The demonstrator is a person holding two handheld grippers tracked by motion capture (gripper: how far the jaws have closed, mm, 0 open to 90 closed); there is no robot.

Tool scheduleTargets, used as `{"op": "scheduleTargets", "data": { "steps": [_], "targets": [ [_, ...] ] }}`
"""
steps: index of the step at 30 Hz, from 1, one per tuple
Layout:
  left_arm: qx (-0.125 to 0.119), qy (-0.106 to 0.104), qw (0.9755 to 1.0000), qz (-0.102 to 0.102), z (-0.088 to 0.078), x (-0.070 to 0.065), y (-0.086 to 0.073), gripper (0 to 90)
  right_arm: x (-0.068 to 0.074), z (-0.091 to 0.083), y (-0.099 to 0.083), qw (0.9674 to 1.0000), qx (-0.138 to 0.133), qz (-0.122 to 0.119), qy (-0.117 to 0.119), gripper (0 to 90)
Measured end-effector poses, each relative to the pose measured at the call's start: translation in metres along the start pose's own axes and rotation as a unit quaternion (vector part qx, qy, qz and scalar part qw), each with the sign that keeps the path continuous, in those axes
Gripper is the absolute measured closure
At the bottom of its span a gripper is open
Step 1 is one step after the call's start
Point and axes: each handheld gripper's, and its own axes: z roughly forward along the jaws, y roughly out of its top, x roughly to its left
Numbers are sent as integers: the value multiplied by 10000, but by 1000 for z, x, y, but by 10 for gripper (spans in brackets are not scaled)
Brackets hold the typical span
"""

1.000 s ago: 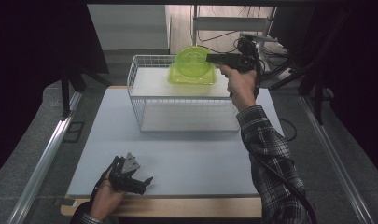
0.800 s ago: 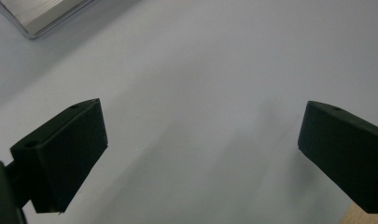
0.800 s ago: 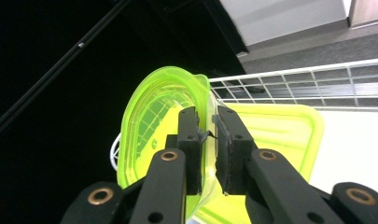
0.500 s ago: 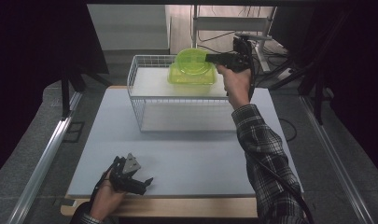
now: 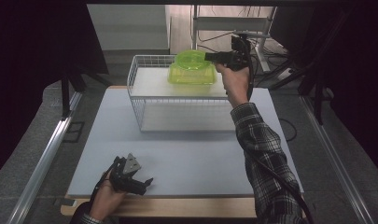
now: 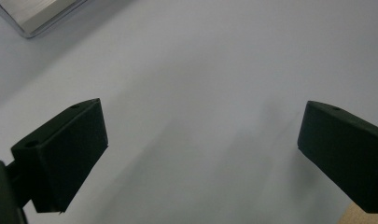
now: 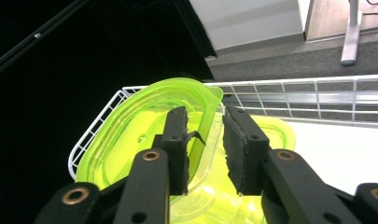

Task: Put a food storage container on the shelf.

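While opening, right claw [image 7: 206, 144] (part-open) straddles lid [image 7: 149, 130] rim.

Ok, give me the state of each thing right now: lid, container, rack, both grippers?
green lid: tilted, its rim between the right gripper's jaws, resting on the container.
green container: upright on the rack's top shelf.
wire rack: upright on the table.
right gripper: jaws have just been opening, pads no longer pinching.
left gripper: open, nothing between its jaws.

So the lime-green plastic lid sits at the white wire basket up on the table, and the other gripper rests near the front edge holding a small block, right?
Not quite: the left gripper holds nothing. The left gripper view shows bare table between its open jaws. The rest stands.
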Motion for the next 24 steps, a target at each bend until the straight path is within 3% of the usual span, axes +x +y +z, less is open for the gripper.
{"op": "scheduleTargets", "data": {
  "steps": [13,24],
  "targets": [
    [12,-4,10000,1,0,0,0,12,0,-16,-7,9988,131,-336,326,426],
    [18,-4,10000,14,1,-1,0,12,3,-28,-24,9959,249,-687,540,314]
  ]
}}
